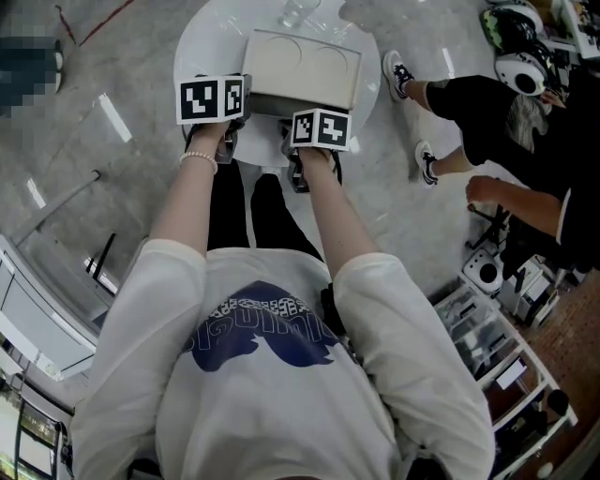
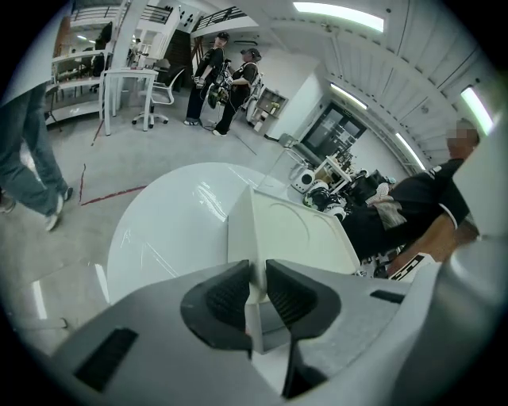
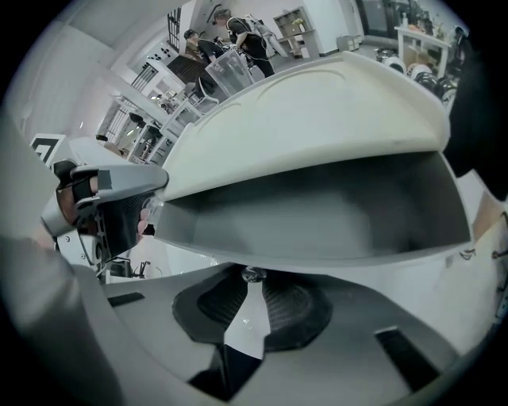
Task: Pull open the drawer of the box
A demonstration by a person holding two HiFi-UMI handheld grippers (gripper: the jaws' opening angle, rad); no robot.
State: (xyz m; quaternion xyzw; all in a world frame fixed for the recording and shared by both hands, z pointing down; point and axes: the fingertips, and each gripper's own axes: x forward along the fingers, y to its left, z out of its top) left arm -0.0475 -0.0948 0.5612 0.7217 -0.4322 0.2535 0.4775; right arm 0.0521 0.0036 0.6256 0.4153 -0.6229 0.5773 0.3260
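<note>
A white box (image 1: 305, 66) with two round marks on its lid stands on a round white table (image 1: 211, 37). Its drawer (image 3: 317, 214) is pulled partly out, and the grey inside shows in the right gripper view. My right gripper (image 3: 250, 305) is shut on the small knob (image 3: 253, 274) at the drawer's front. In the head view it (image 1: 314, 122) sits at the box's near side under its marker cube. My left gripper (image 2: 255, 297) is shut on the box's (image 2: 298, 230) near left corner edge, which stands between the dark pads (image 2: 226, 297).
A glass object (image 1: 298, 11) stands at the table's far edge. A seated person in black (image 1: 506, 112) is to the right, with shelves of gear (image 1: 497, 347) at lower right. Further off, two people (image 2: 218, 79) stand by a white desk (image 2: 131, 79).
</note>
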